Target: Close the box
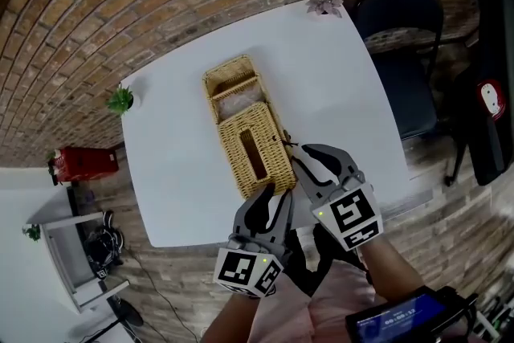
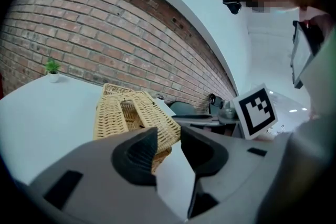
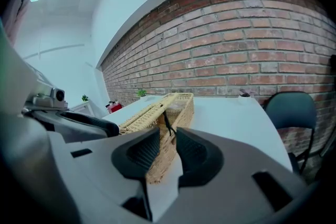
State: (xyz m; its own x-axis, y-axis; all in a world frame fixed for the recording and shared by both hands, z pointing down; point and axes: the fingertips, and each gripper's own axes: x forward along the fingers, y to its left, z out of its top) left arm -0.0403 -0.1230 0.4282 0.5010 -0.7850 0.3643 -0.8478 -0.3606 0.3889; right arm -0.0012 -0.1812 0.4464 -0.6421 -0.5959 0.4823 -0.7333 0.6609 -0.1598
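Wicker box (image 1: 245, 132) lies mid-table (image 1: 337, 76), running from 11 to 5 o'clock, lid askew. Left gripper (image 1: 270, 193) and right gripper (image 1: 299, 161) meet its 5 o'clock end, jaws partly apart, clamping nothing.

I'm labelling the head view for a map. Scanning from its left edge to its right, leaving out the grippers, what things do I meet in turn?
red container → small green plant → wicker box → small purplish plant → dark chair
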